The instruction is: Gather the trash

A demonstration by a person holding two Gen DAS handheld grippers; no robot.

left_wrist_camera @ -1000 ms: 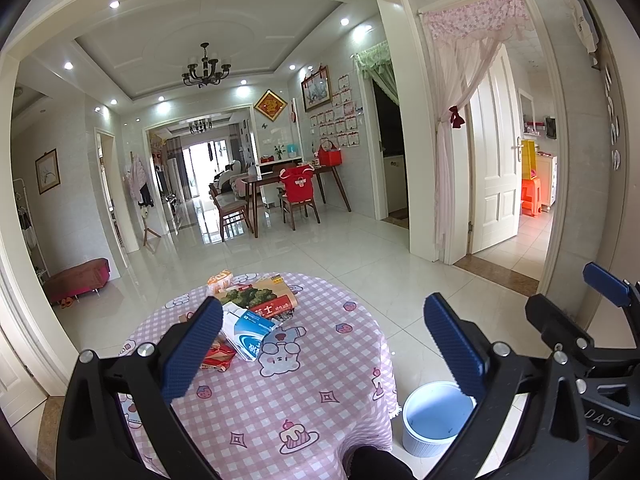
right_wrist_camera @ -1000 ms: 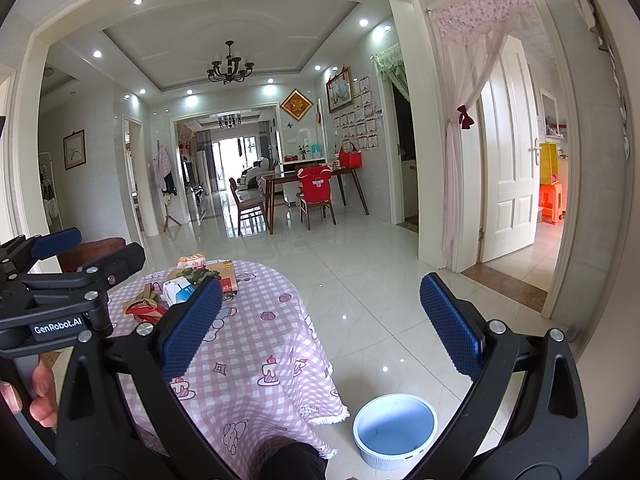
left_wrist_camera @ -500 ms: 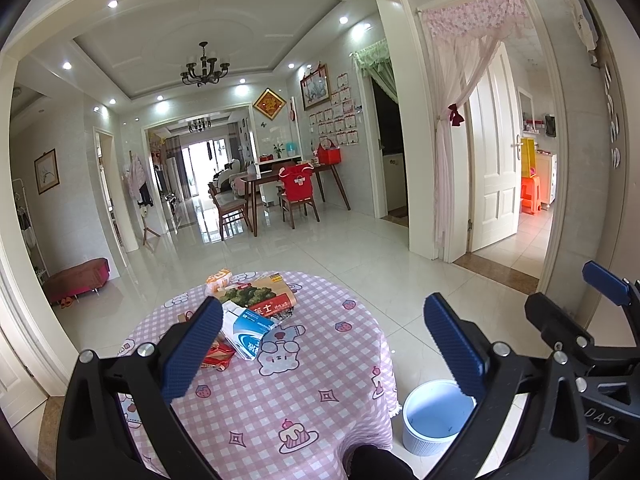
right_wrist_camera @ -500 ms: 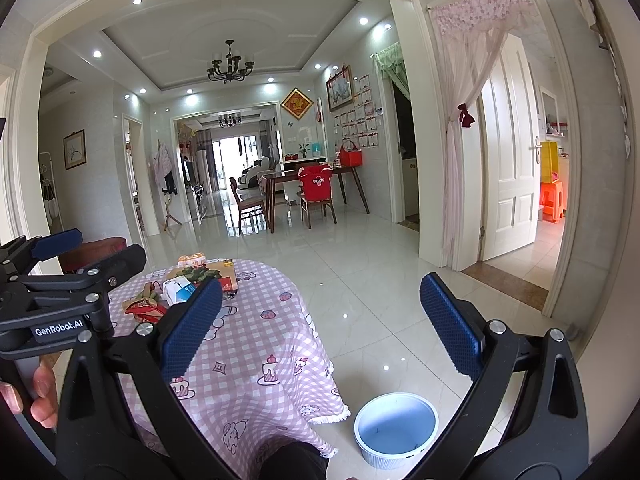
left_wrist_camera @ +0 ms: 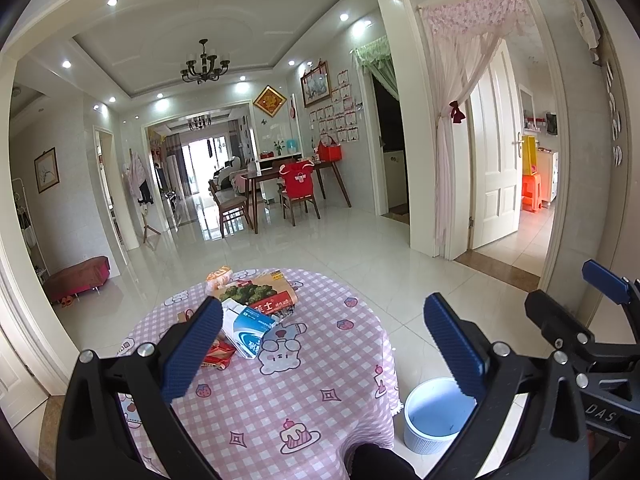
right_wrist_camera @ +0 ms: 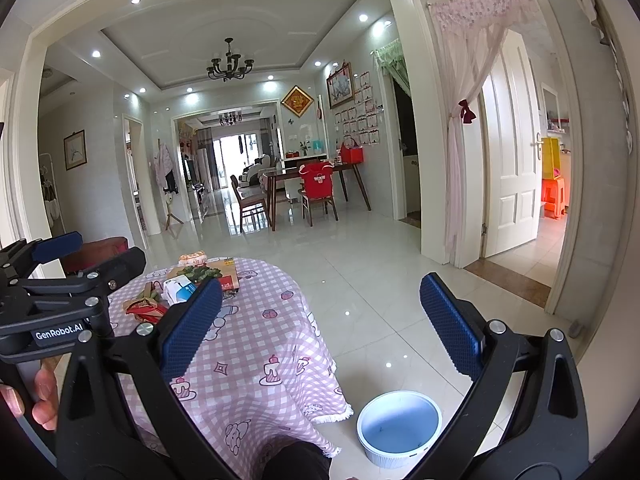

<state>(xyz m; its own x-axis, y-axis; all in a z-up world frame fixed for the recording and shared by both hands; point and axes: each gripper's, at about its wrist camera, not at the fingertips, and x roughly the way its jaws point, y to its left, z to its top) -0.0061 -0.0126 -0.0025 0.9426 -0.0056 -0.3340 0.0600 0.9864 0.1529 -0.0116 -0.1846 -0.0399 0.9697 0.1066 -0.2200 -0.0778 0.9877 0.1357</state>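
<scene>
Trash pile [left_wrist_camera: 248,316] sits bunched on the far-left part of the surface [left_wrist_camera: 304,392], ahead of and just behind the left finger of the left tool [left_wrist_camera: 322,346]: blue-white carton [left_wrist_camera: 250,326], flat box with a green vegetable print [left_wrist_camera: 260,294], red wrapper [left_wrist_camera: 218,356], orange-white packet [left_wrist_camera: 219,274] at the far edge. All touching or overlapping, so picks will probably disturb neighbours.

Left tool: jaws spread wide, nothing between them, held above the near edge. Right tool [right_wrist_camera: 320,320]: also spread and empty, off to the right of the surface over the floor, with the pile well to its left.

Bin [right_wrist_camera: 400,426]: pale blue, round, empty as far as I can see, on the floor just beside the cloth's hanging hem, below the right tool. Sensible drop spot for either arm. Judgement: nothing collected yet; the left is placed to take the first piece.

Surface: round, pink gingham cloth with cartoon prints, draped to a fringe. Room: glossy white tile, dining table [right_wrist_camera: 316,176] and chairs well beyond, chandelier overhead, curtained doorway on the right.
</scene>
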